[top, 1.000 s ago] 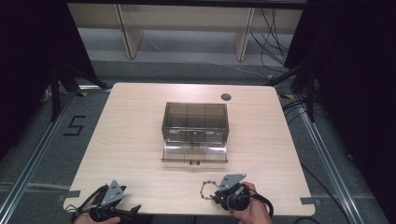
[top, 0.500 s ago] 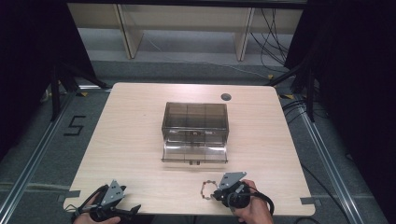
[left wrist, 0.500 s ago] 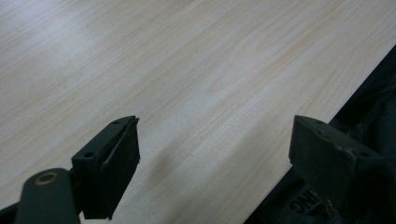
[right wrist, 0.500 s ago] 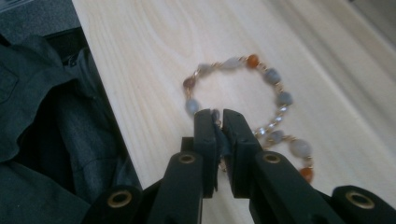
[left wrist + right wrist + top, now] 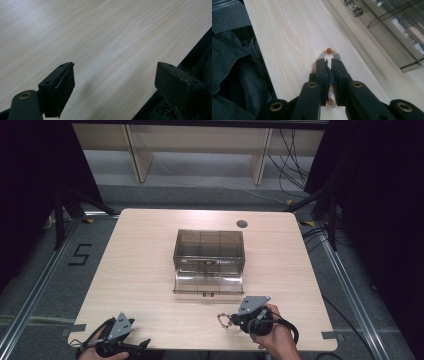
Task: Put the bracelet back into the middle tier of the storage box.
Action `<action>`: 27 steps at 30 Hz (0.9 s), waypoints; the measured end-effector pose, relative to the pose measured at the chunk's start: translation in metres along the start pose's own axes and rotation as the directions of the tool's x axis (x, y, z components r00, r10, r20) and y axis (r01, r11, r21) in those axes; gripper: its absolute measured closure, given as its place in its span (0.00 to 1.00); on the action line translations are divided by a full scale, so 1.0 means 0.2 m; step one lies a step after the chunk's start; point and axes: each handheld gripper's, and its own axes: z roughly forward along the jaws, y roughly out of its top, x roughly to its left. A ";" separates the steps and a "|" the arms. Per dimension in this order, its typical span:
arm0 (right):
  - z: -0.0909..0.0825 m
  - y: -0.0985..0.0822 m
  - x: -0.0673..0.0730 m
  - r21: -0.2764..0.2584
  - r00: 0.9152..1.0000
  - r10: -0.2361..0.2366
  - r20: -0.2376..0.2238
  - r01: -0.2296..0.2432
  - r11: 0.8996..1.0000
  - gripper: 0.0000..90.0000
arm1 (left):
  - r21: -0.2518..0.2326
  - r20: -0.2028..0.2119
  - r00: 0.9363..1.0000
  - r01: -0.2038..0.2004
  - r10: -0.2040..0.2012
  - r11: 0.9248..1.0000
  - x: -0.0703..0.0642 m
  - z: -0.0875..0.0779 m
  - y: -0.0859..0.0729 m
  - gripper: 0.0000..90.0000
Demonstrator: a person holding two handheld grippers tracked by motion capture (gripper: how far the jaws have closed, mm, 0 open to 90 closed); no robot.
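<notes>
A beaded bracelet (image 5: 222,321) with orange and pale beads lies near the table's front edge, right of centre. My right gripper (image 5: 231,322) is shut on the bracelet (image 5: 328,51), and the beads show between and beyond its jaws (image 5: 328,61). A smoky transparent box (image 5: 209,251) stands mid-table with its front flap (image 5: 207,285) folded down toward me. My left gripper (image 5: 141,345) rests at the front left edge, open, with only bare wood between its jaws (image 5: 115,72).
The box's flap and hinge (image 5: 397,32) lie close beyond the right gripper. A round grommet hole (image 5: 242,224) sits at the table's back right. Dark cloth (image 5: 239,75) hangs below the front table edge. Shelving and cables stand behind the table.
The right gripper has shifted slightly at the bracelet, which looks more bunched. The left gripper has not moved.
</notes>
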 end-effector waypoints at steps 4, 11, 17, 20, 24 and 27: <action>-0.03 0.02 -0.01 -0.024 1.000 -0.012 0.010 0.013 1.000 0.95 | 0.000 0.008 1.000 -0.019 0.019 1.000 0.01 0.00 0.00 0.18; -0.11 0.07 -0.03 -0.062 0.999 0.008 0.037 -0.005 0.998 0.94 | -0.013 0.011 1.000 -0.003 0.003 1.000 0.00 0.00 0.00 0.18; -0.15 0.12 -0.05 -0.084 0.999 -0.008 0.051 0.012 0.996 0.95 | -0.010 0.011 1.000 0.019 -0.019 1.000 0.00 0.00 0.00 0.18; -0.17 0.15 -0.06 -0.096 0.998 -0.025 0.061 0.031 0.995 0.95 | -0.007 0.008 1.000 -0.008 0.008 1.000 0.01 0.00 0.00 0.18; -0.19 0.17 -0.07 -0.100 0.998 -0.010 0.061 0.016 0.995 0.95 | -0.014 0.012 1.000 -0.002 0.003 1.000 0.00 0.00 0.00 0.18; -0.19 0.20 -0.09 -0.117 0.997 -0.031 0.068 0.039 0.992 0.95 | -0.012 0.009 1.000 -0.003 0.003 1.000 0.00 0.00 0.00 0.18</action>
